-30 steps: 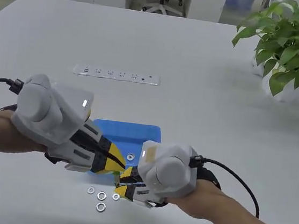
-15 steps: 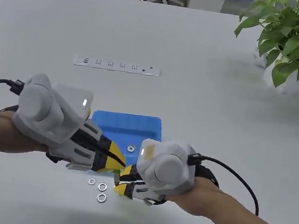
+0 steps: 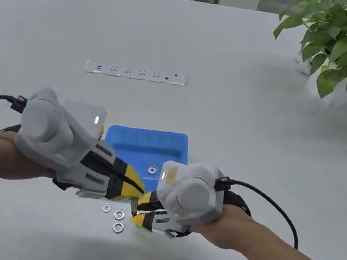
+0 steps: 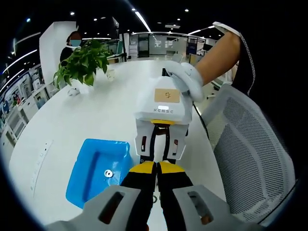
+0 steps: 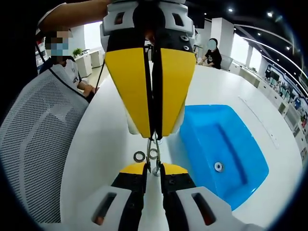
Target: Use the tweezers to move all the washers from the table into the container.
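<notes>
The left tool (image 3: 135,191) and right tool (image 3: 141,218) meet tip to tip near the near edge of the surface (image 3: 238,112). In the right gripper view, the left tool (image 5: 154,134) comes down from the top with its yellow jaws together, clamped on the tweezers (image 5: 153,153), whose thin metal prongs stick out below the jaws. The prongs reach into the narrow gap of the right tool (image 5: 154,170). Its jaws sit close on either side of them, but I cannot tell whether they press.

Three washers (image 3: 118,216) lie loose on the surface just to the left of the right tool, close to the near edge. In the right gripper view, two of them (image 5: 140,156) lie right by the prongs. The blue container (image 3: 147,143) stands just behind the tools, toward the far edge, and one washer (image 3: 152,170) lies on its floor, also seen in the left gripper view (image 4: 108,173).

Farther back lies a white strip (image 3: 135,72). A plant (image 3: 337,42) stands at the far right corner. A mesh chair (image 5: 38,139) stands off the near edge.
</notes>
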Demonstrator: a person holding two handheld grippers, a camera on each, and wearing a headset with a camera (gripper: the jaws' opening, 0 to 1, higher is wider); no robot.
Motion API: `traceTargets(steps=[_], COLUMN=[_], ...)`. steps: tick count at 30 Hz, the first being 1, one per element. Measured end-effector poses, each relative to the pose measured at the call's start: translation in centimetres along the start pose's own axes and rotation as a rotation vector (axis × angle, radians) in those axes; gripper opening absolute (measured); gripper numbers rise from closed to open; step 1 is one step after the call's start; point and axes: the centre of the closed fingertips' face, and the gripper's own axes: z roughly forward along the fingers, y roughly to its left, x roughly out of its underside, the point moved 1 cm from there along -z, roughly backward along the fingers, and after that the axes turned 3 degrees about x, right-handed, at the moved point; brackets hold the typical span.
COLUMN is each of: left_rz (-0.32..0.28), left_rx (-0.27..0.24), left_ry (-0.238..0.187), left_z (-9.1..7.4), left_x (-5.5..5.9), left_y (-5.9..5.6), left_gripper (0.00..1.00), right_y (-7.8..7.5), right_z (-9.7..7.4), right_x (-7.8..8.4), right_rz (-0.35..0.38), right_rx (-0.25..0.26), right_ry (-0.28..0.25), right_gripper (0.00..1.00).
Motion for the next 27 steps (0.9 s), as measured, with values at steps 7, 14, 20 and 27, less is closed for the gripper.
traceTargets(steps=[7, 14, 20, 27], left_rz=[0.000, -0.004, -0.005, -0.005], left_rx=[-0.006, -0.008, -0.007, -0.007], left_ry=[-0.011, -0.012, -0.016, -0.015], left_z=[0.07, 0.04, 0.06, 0.08], left_x=[-0.08, -0.05, -0.02, -0.04], left_y=[0.11, 0.15, 0.16, 0.17], left_gripper=[0.05, 0.05, 0.05, 0.05], right_y=[-0.09, 0.04, 0.09, 0.07], right_z=[0.06, 0.13, 0.13, 0.14], right_x=[0.04, 0.10, 0.09, 0.11], right_rz=[0.004, 0.004, -0.003, -0.004], right_rx=[0.001, -0.003, -0.009, -0.010], right_ry=[-0.003, -0.003, -0.002, -0.004], right_gripper=[0.14, 0.13, 0.12, 0.11])
